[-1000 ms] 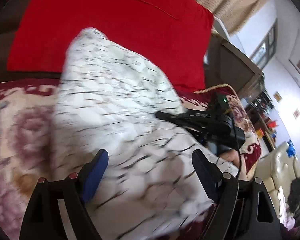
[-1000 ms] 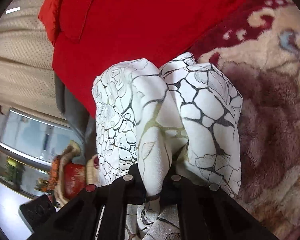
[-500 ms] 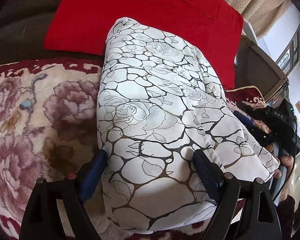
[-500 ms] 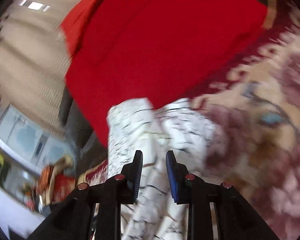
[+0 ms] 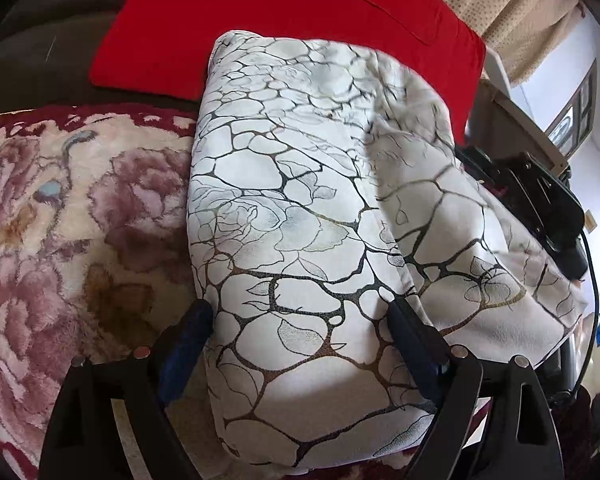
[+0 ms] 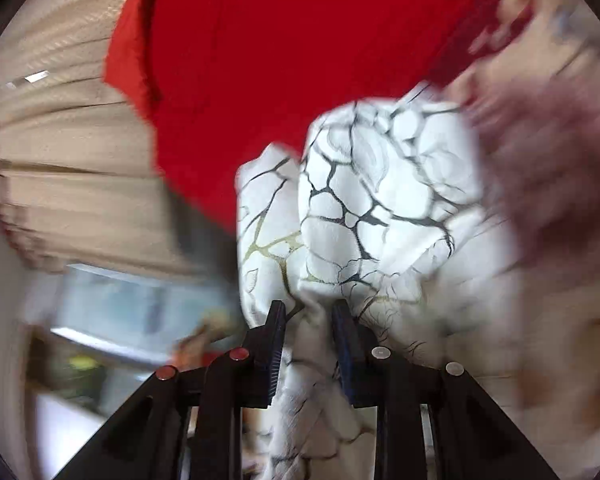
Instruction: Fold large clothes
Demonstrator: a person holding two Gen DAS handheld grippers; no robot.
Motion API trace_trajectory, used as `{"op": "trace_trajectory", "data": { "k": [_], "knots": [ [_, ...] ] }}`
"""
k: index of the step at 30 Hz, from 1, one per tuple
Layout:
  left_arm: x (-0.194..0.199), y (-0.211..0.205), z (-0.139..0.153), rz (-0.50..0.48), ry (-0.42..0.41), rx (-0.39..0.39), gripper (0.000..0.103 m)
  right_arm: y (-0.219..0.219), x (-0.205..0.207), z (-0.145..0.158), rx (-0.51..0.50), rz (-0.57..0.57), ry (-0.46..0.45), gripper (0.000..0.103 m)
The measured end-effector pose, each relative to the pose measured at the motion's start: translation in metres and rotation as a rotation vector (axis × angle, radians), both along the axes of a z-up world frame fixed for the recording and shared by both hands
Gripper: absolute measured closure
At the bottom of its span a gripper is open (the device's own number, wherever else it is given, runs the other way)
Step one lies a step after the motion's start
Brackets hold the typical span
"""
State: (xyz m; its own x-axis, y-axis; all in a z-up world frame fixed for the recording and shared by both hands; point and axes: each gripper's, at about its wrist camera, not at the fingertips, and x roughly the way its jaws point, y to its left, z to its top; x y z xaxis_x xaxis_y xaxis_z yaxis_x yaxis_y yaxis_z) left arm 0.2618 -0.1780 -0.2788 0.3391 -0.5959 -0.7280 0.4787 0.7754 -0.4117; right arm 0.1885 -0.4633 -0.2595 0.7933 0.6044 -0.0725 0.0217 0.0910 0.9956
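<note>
Floral plush blanket (image 5: 60,240) beneath, red cushion (image 5: 284,20) behind, white crackle-print garment (image 5: 300,208) folded in a thick bundle on the blanket, my left gripper (image 5: 300,340) spread wide astride its near end, my right gripper (image 6: 308,320) part-open, blurred cloth between its fingers, grip uncertain.

The right gripper (image 6: 309,318) points at a bunched white garment (image 6: 384,200) veined in black, its fingers slightly parted with cloth lying between them. Behind it lies a red cushion (image 6: 284,60), with a blurred floral blanket (image 6: 552,184) to the right.
</note>
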Motion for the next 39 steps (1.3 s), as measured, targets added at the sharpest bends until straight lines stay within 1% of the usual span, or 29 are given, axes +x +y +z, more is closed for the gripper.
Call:
{"op": "trace_trajectory", "data": {
  "k": [1, 2, 3, 5, 6, 7, 9, 10, 12, 14, 16, 17, 20, 21, 23, 24, 25, 27, 29, 30, 31, 32, 33, 34, 35, 36, 37, 38, 39],
  "knots": [
    [0.000, -0.001, 0.000, -0.005, -0.003, 0.003, 0.014, 0.002, 0.004, 0.001, -0.015, 0.006, -0.004, 0.075],
    [-0.001, -0.002, 0.000, -0.010, -0.009, 0.008, 0.014, -0.001, 0.006, -0.004, -0.033, -0.009, 0.029, 0.077],
    [-0.002, -0.004, 0.000, -0.016, -0.016, 0.012, 0.014, -0.006, 0.006, -0.013, -0.007, -0.024, 0.059, 0.077],
    [-0.004, -0.010, 0.000, -0.022, -0.030, 0.026, 0.012, -0.023, 0.004, -0.038, 0.099, -0.048, 0.100, 0.080],
    [-0.005, -0.012, -0.001, -0.021, -0.033, 0.028, 0.012, -0.035, -0.001, -0.048, 0.130, -0.083, 0.125, 0.079],
    [-0.005, -0.012, -0.001, -0.021, -0.035, 0.026, 0.012, -0.044, -0.007, -0.054, 0.140, -0.110, 0.147, 0.079],
    [-0.006, -0.011, 0.000, -0.020, -0.039, 0.022, 0.011, -0.058, -0.018, -0.071, 0.226, -0.145, 0.169, 0.079],
    [-0.006, -0.011, 0.000, -0.020, -0.039, 0.017, 0.011, -0.062, -0.021, -0.074, 0.238, -0.152, 0.181, 0.079],
    [-0.005, -0.012, 0.000, -0.020, -0.035, 0.015, 0.011, -0.067, -0.026, -0.070, 0.162, -0.174, 0.225, 0.079],
    [-0.004, -0.013, 0.000, -0.021, -0.036, 0.014, 0.011, -0.069, -0.031, -0.061, 0.117, -0.211, 0.219, 0.077],
    [-0.003, -0.014, -0.001, -0.024, -0.039, 0.015, 0.011, -0.068, -0.025, -0.046, 0.033, -0.218, 0.200, 0.076],
    [-0.005, -0.012, -0.001, -0.026, -0.040, 0.014, 0.011, -0.066, -0.021, -0.043, 0.018, -0.214, 0.189, 0.076],
    [-0.006, -0.011, -0.004, -0.034, -0.045, 0.013, 0.011, -0.057, -0.009, -0.033, 0.025, -0.195, 0.115, 0.076],
    [-0.006, -0.011, -0.004, -0.036, -0.047, 0.012, 0.011, -0.054, -0.004, -0.033, 0.050, -0.172, 0.090, 0.076],
    [-0.006, -0.011, -0.005, -0.037, -0.049, 0.012, 0.011, -0.040, 0.009, -0.039, 0.190, -0.085, 0.028, 0.076],
    [-0.007, -0.011, -0.006, -0.037, -0.050, 0.012, 0.011, -0.034, 0.016, -0.040, 0.217, -0.041, 0.012, 0.076],
    [-0.007, -0.012, -0.006, -0.037, -0.052, 0.011, 0.011, -0.029, 0.023, -0.040, 0.218, -0.019, 0.010, 0.076],
    [-0.007, -0.012, -0.006, -0.037, -0.053, 0.007, 0.011, -0.026, 0.028, -0.043, 0.247, 0.003, -0.008, 0.077],
    [-0.008, -0.014, -0.005, -0.037, -0.057, 0.010, 0.011, -0.030, 0.031, -0.060, 0.312, 0.017, 0.002, 0.078],
    [-0.008, -0.015, -0.005, -0.037, -0.061, 0.013, 0.011, -0.035, 0.030, -0.077, 0.417, 0.013, 0.015, 0.080],
    [-0.009, -0.016, -0.004, -0.037, -0.062, 0.016, 0.011, -0.036, 0.027, -0.084, 0.479, 0.007, 0.011, 0.080],
    [-0.010, -0.016, -0.005, -0.036, -0.062, 0.016, 0.011, -0.043, 0.022, -0.090, 0.512, -0.009, 0.018, 0.078],
    [-0.009, -0.016, -0.004, -0.037, -0.060, 0.016, 0.011, -0.048, 0.018, -0.090, 0.497, -0.025, 0.036, 0.078],
    [-0.009, -0.015, -0.004, -0.039, -0.056, 0.014, 0.011, -0.056, 0.010, -0.087, 0.443, -0.049, 0.070, 0.077],
    [-0.009, -0.014, -0.004, -0.039, -0.053, 0.010, 0.011, -0.061, 0.005, -0.082, 0.391, -0.069, 0.094, 0.074],
    [-0.007, -0.013, -0.003, -0.039, -0.048, 0.003, 0.011, -0.067, -0.002, -0.073, 0.328, -0.096, 0.113, 0.065],
    [-0.006, -0.012, -0.003, -0.040, -0.042, -0.006, 0.011, -0.073, -0.010, -0.060, 0.254, -0.119, 0.110, 0.059],
    [-0.005, -0.011, -0.004, -0.040, -0.038, -0.008, 0.011, -0.078, -0.015, -0.045, 0.189, -0.131, 0.096, 0.046],
    [-0.004, -0.011, -0.004, -0.041, -0.038, -0.005, 0.011, -0.080, -0.020, -0.029, 0.122, -0.152, 0.072, 0.046]
  ]
}}
